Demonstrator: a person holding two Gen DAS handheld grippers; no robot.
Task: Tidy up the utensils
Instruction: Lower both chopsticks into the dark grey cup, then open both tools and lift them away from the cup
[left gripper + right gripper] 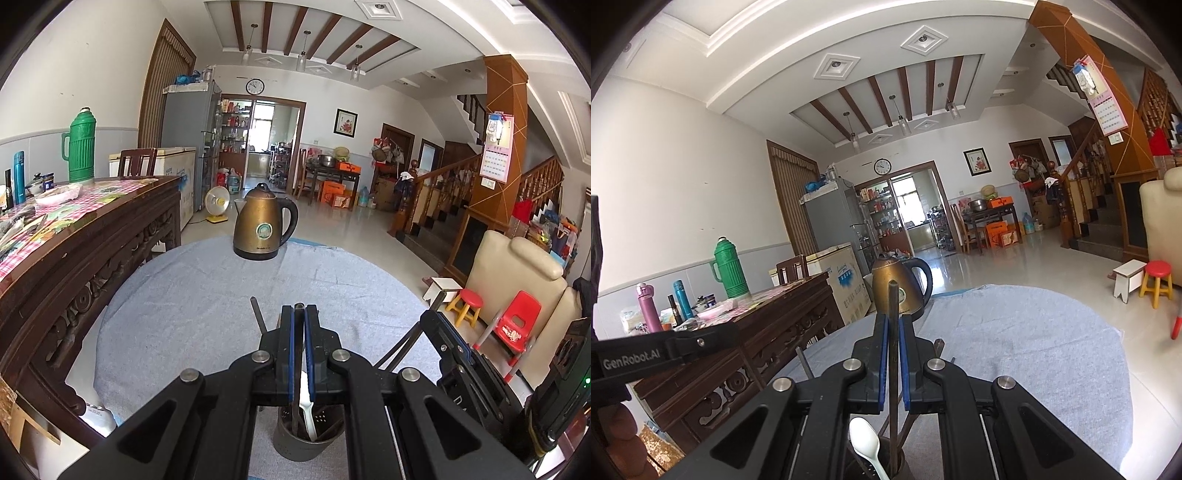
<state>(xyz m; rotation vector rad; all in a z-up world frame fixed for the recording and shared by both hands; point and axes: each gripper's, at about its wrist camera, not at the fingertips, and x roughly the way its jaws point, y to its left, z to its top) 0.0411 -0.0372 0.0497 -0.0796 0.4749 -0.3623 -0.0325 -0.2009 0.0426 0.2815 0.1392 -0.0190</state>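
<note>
Two grippers were both clamped on utensils over the same gray utensil holder point(295, 445) sitting at the near edge of the blue-gray cloth point(221, 295). Left gripper point(299, 314) had its blue pads pinched nearly together around a dark chopstick point(299, 307), long axis running straight along the fingers, lower end down in the holder next to a white plastic spoon point(306, 410). Right gripper point(893, 325) squeezed another dark chopstick point(894, 314), standing upright, top poking past the fingertips toward the bronze kettle point(897, 291), bottom in the cup beside the spoon, bowl up.
</note>
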